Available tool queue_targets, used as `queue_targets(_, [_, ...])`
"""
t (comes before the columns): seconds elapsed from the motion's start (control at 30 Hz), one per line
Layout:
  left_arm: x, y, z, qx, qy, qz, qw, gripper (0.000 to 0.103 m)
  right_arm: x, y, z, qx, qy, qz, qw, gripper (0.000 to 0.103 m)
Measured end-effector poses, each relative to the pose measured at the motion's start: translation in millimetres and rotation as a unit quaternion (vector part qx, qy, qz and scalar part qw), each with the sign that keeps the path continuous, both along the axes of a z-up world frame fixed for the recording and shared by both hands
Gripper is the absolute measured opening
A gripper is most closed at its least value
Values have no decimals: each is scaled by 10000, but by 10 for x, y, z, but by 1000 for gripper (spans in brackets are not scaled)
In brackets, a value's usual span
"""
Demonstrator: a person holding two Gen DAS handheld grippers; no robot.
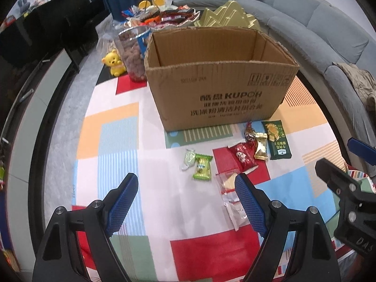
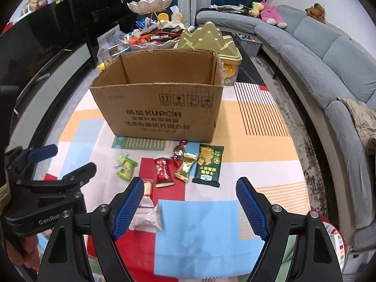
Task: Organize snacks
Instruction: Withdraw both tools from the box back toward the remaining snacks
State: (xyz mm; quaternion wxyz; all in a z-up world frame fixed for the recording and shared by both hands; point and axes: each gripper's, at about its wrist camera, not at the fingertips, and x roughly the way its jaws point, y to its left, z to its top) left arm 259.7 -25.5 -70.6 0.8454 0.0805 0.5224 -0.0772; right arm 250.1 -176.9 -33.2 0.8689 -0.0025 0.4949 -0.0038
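We see the left hand-held gripper point(image 1: 185, 197) at the bottom of its frame, fingers spread wide with nothing between them. The right hand-held gripper point(image 2: 190, 199) is likewise spread wide and holds nothing.

On the patchwork-coloured worktop point(image 2: 192, 230) an open cardboard box point(image 2: 162, 108) fills the upper centre; we cannot see its floor. Just below it lie the loose snacks: a dark green cracker packet point(image 2: 208, 165), a gold wrapper point(image 2: 185, 168), a red packet point(image 2: 162, 170), a light green packet point(image 2: 127, 168) and a twisted candy point(image 2: 179, 151). A clear wrapper point(image 2: 148, 209) lies beside the right gripper's left finger. Behind the box we see a heaped snack bowl point(image 2: 152, 40) and a gold tin point(image 2: 206, 42).
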Motion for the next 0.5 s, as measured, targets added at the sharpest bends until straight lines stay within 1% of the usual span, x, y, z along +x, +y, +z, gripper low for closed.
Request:
queue_targets(0.27, [-86,-98,-135,-155,218,220,9994,84,71,-177,-112,-38,166,54,9998,81])
queue_targets(0.5, [-154,-218,-249,-147,358,344,9987,84,199,-292,-249,-69,398,158,9991,81])
